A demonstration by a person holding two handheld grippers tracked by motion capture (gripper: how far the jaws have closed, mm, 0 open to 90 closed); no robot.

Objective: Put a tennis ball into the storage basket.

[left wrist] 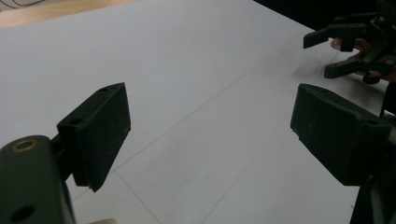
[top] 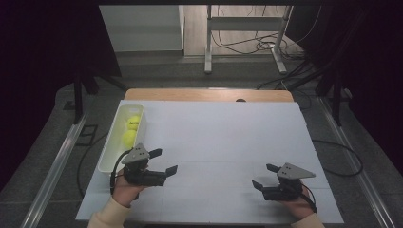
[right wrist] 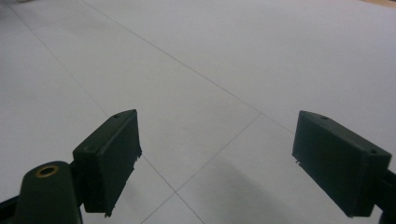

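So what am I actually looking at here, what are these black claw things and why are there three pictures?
A person sits at a table covered in white and holds a hand-operated clamp in each hand. The high view looks down from above: the left gripper and the right gripper both have their jaws apart and hold nothing. The other two pictures come from small cameras riding on each clamp, looking along its two black jaws at the bare white surface. At the table's left edge stands a long white tray with two yellow-green tennis balls in it.

The table (top: 209, 95) is covered by a white sheet (top: 223, 142); a white tray (top: 110, 147) lies at its left edge.
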